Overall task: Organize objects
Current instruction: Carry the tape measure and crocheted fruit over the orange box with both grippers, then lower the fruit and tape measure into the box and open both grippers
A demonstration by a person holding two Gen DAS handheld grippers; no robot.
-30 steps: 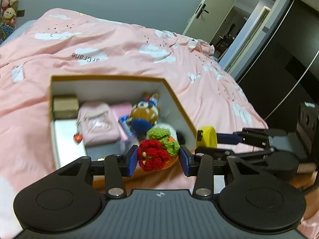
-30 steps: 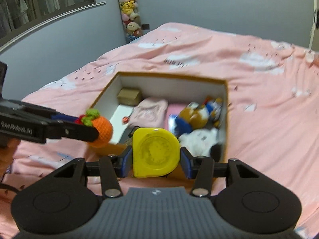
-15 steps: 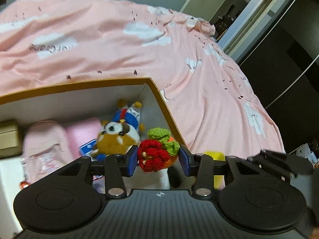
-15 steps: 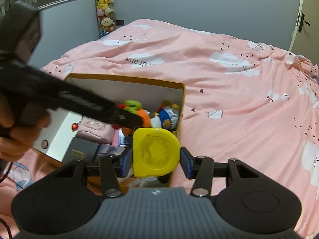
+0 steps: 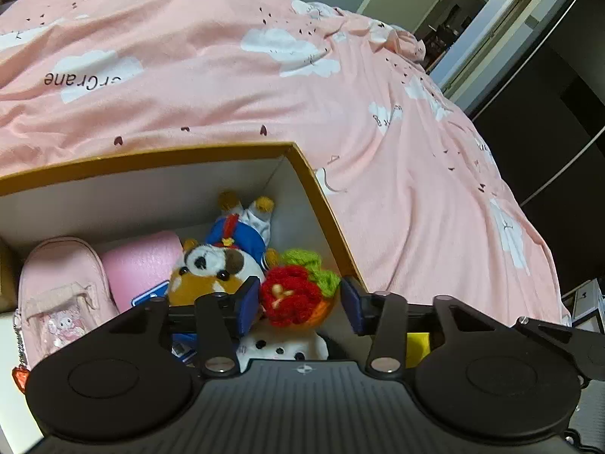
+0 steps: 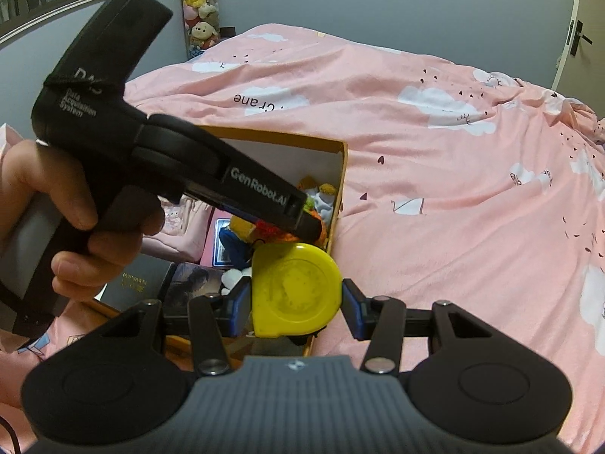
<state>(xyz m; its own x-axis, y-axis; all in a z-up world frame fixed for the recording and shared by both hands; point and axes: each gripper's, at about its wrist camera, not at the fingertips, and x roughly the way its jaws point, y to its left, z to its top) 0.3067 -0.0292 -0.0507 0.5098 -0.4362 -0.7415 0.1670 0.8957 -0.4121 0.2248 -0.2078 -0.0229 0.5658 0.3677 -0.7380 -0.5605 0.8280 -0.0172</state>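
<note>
The left gripper (image 5: 300,304) has carried the crocheted fruit (image 5: 298,295) over the box (image 5: 321,204).

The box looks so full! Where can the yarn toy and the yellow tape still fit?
The right end of the box is crowded: the plush dog and a spotted white toy fill it. The pink pouch takes the left. The barest patch is the corner floor between the dog's feet and the right wall. The pink blanket outside lies open.

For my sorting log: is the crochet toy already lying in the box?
Not yet. The left claw holds the crochet toy above the box.
</note>
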